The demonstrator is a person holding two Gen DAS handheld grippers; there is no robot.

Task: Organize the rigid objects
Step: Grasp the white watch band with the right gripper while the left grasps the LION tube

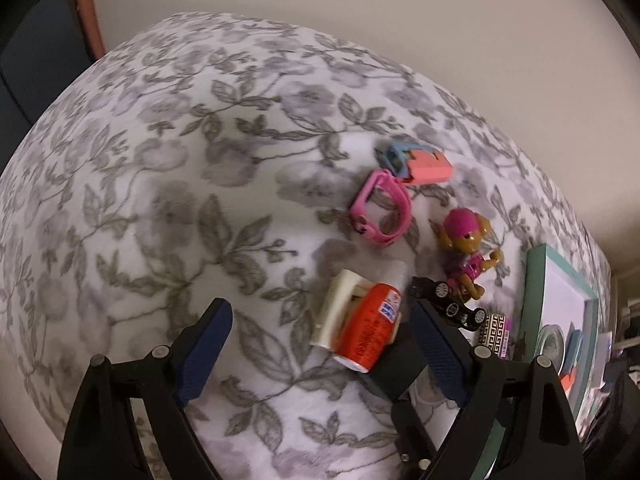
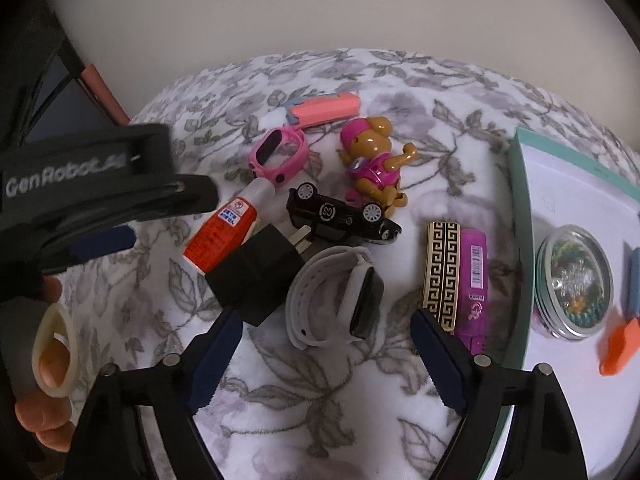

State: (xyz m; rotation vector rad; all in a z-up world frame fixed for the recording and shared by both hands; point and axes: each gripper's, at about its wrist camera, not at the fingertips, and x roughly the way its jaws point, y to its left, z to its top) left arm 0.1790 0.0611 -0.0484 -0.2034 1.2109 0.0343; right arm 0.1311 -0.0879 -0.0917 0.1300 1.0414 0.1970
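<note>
- On the floral cloth (image 2: 320,380), a white smartwatch (image 2: 340,300) lay between the wide-open, empty right gripper (image 2: 324,360)'s fingers, touching a black charger (image 2: 256,276).
- Only the right wrist view showed that watch; the left showed a cream block (image 1: 340,304) behind the orange bottle (image 1: 368,328).
- Left gripper (image 1: 320,352) stood spread, empty, near the bottle.
- "GenRobot" was printed on the left gripper's body; the toy car (image 2: 340,216) roof read "CS".
- A teal-rimmed tray (image 2: 520,240) sat rightward.

Dim, soft indoor light; slight motion blur, heavy fisheye warping, dark vignetted corners.
</note>
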